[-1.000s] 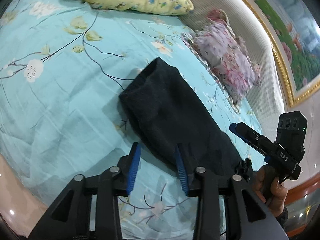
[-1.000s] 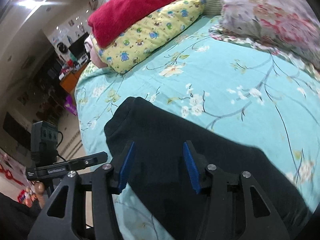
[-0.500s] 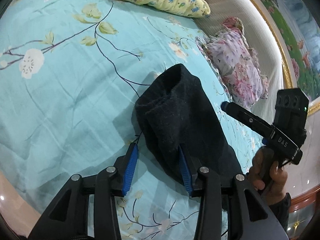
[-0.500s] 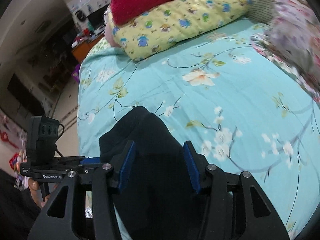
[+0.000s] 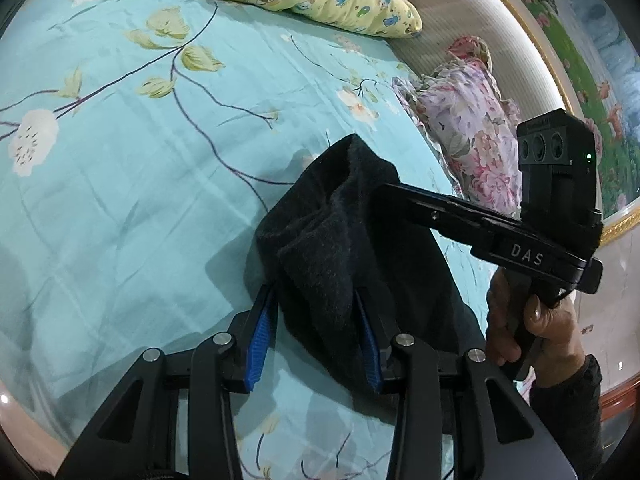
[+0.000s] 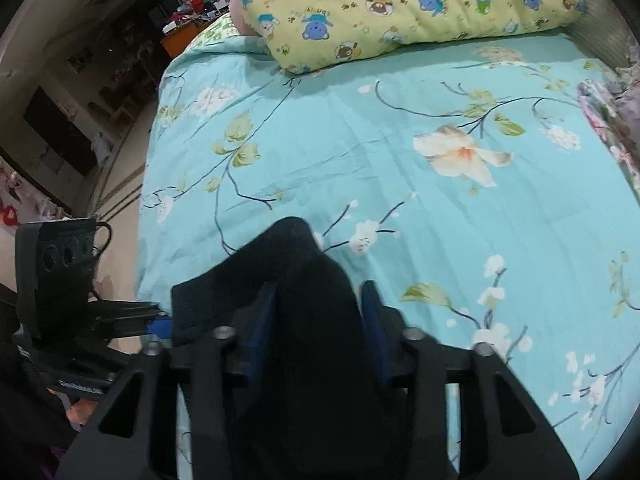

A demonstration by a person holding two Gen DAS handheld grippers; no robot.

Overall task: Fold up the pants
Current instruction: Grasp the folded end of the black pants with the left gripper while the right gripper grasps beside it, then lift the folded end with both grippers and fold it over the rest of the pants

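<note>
Left wrist view: black pants bunched on the teal floral bedsheet, both grippers at the fabric.

Left gripper has its blue-padded jaws spread wide, a raised fold of the pants lying between them and touching the right-side pad; no pinch visible. Right gripper, at 3 o'clock in this view, reaches into the cloth's upper edge, its tip buried in fabric. Right wrist view: right gripper jaws stand wide apart with the pants heaped between and over them. Yellow cartoon pillow at 12 o'clock; floral pillow at 2 o'clock in the left view.
</note>
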